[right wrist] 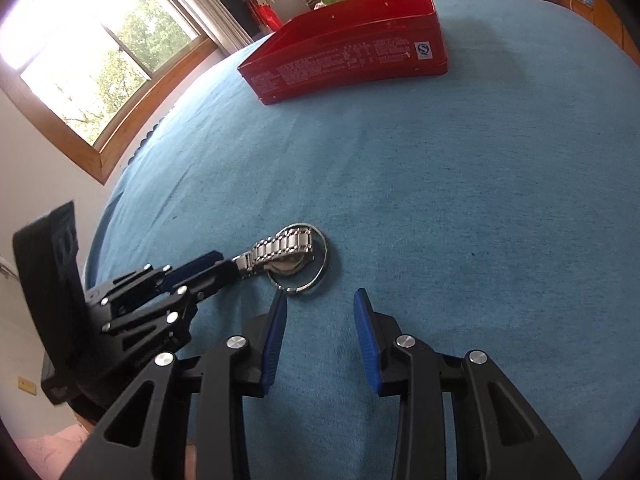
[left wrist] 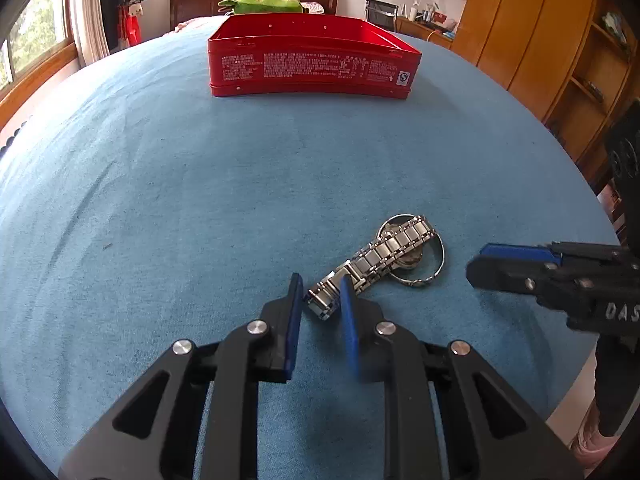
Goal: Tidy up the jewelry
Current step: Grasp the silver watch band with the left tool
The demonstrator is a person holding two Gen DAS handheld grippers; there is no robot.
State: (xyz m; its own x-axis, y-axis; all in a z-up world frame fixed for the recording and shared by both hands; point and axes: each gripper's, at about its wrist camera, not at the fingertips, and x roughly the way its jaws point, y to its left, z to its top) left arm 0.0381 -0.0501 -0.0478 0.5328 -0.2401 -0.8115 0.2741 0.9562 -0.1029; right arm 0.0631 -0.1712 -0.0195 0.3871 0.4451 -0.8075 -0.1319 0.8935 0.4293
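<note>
Sorting has barely begun: the left gripper (left wrist: 320, 294), jaws narrowed around the steel watch's (left wrist: 380, 258) clasp end, hasn't lifted it; the right gripper (right wrist: 320, 304) gapes empty at 5 o'clock, and the red tin (left wrist: 314, 58) waits at 12.

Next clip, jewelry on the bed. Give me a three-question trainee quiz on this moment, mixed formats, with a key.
1. True or false: the left tool has its fingers on either side of the end of the watch band.
2. Multiple choice: the thin silver bangle lies A) inside the red tin, B) on the blue bedspread under the watch, C) in the right tool.
3. Fill in: the right tool's fingers are ____ and hold nothing.

Key: 1 true; 2 B; 3 open.
</note>
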